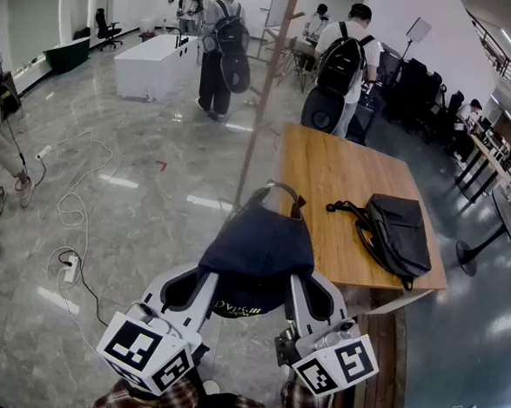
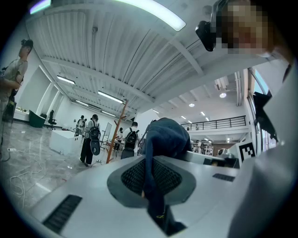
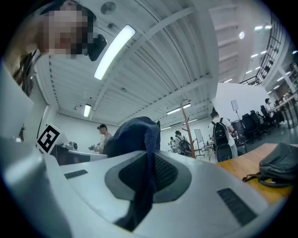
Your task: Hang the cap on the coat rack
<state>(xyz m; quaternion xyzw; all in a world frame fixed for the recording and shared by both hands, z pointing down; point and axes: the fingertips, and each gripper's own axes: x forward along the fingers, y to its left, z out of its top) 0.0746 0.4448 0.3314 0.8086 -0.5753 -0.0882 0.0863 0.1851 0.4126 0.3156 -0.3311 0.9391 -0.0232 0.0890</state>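
Observation:
I hold a navy blue cap (image 1: 256,253) up between both grippers, just in front of my body. My left gripper (image 1: 203,282) is shut on the cap's left edge and my right gripper (image 1: 297,289) is shut on its right edge. In the left gripper view the cap (image 2: 166,135) bulges above the jaws, and its fabric runs down between them. The right gripper view shows the same cap (image 3: 133,135) pinched the same way. The coat rack (image 1: 266,95), a thin brown wooden pole with pegs, stands just beyond the cap, beside the table's left edge.
A wooden table (image 1: 327,173) stands at the right with a black bag (image 1: 398,230) on it. Cables and a power strip (image 1: 69,269) lie on the glossy floor at left. People with backpacks (image 1: 344,65) stand beyond the rack, near a white counter (image 1: 156,61).

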